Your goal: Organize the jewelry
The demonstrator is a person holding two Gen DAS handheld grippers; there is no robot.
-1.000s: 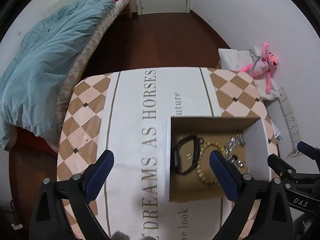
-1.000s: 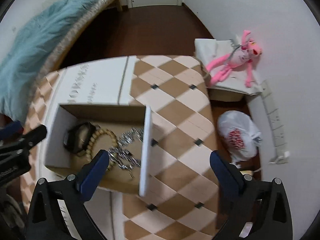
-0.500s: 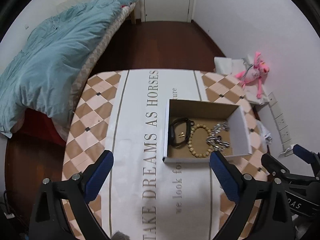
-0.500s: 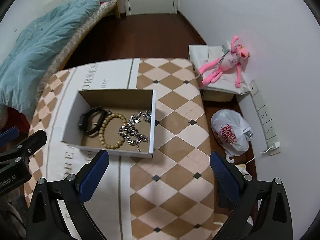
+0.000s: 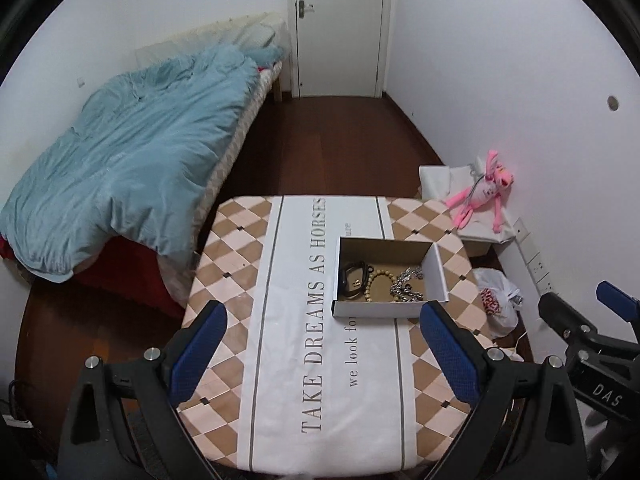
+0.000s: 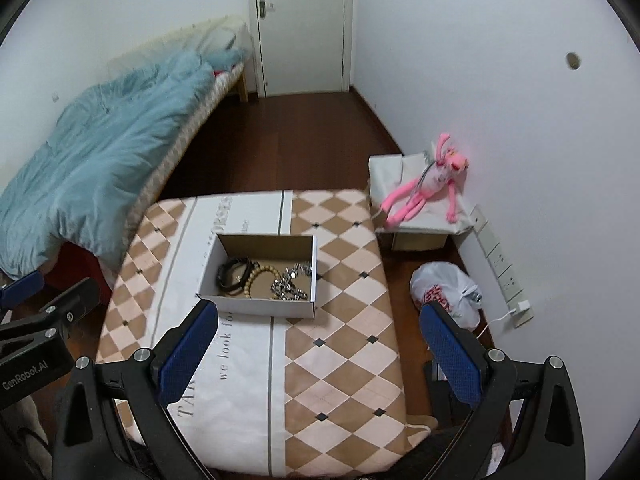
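Note:
An open white cardboard box (image 5: 380, 309) (image 6: 256, 304) stands on the table's far right part. Inside lie a black bracelet (image 5: 352, 278) (image 6: 232, 274), a wooden bead bracelet (image 5: 376, 286) (image 6: 256, 278) and a silver chain (image 5: 406, 284) (image 6: 290, 284). My left gripper (image 5: 324, 350) is open and empty, raised well above and in front of the box. My right gripper (image 6: 318, 348) is open and empty, also high above the table's near side. Each gripper shows at the edge of the other's view.
The table (image 5: 288, 360) wears a checkered cloth with printed words. A bed with a blue duvet (image 5: 132, 176) stands at left. A pink plush toy (image 6: 424, 188) lies on a low stand at right, a plastic bag (image 6: 444, 292) on the floor below. A white door (image 5: 340, 28) is at the back.
Both grippers have pulled back and risen away from the box; the table and room now look much smaller. The jewelry stays in the box. Both stay open.

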